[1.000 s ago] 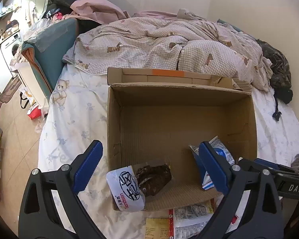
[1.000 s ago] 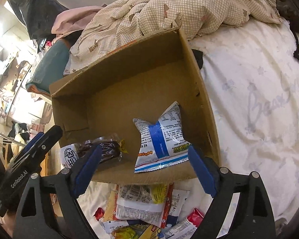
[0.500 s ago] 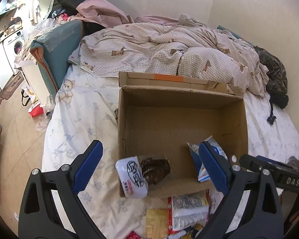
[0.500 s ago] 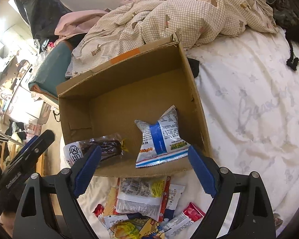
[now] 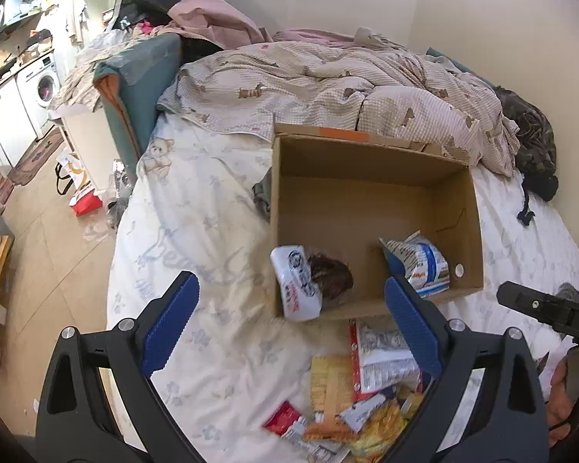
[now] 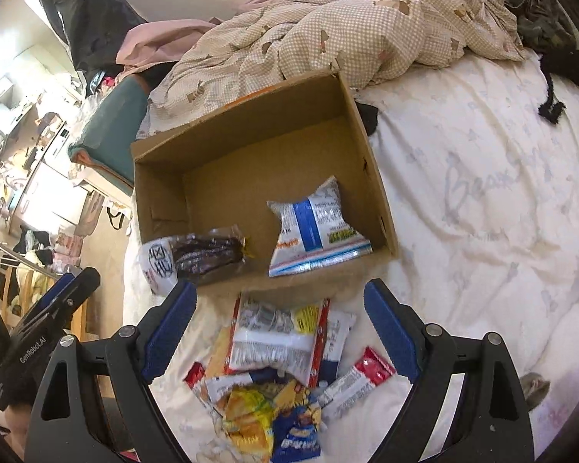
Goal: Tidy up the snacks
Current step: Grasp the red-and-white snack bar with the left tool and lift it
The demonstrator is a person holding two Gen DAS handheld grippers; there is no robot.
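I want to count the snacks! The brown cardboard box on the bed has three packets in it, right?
Not quite: the brown cardboard box holds two packets, a white-and-blue crinkly packet and a clear packet of dark snacks. The right wrist view shows it.

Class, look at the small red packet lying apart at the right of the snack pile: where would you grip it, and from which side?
Grip the red packet across its narrow width near the middle, coming from above. It lies flat on the sheet, a slim strip angled away from the pile, its right side clear for the right gripper.
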